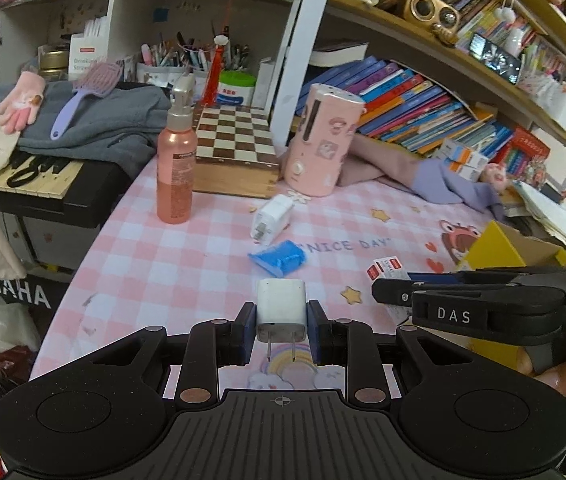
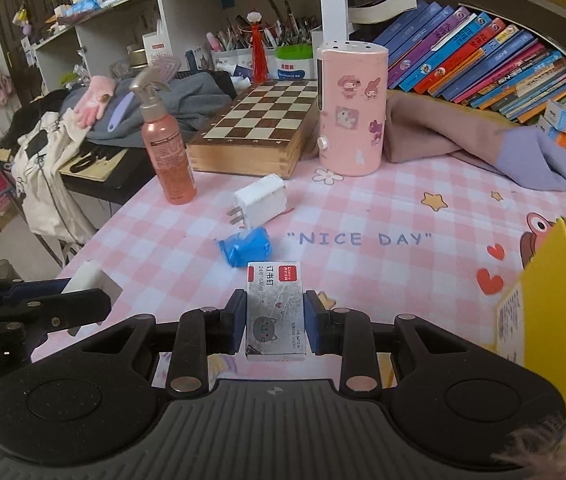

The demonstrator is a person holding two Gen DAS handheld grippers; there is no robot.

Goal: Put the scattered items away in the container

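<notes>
Both fisheyes mounted just behind the tongs, angled down across the pink checked worktop toward the shelves. Left view set left of the right one, close to the surface. Shared: bottle, chessboard, pink canister, books.

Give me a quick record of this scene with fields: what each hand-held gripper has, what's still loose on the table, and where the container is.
left hand-held gripper: shut on white charger, prongs toward camera
right hand-held gripper: shut on staple box
still loose: second white charger and blue packet, lying on the pink checked tablecloth
container: yellow cardboard box, at the table's right edge, open
nearby, not scattered: pink spray bottle, chessboard box, pink cylinder
</notes>
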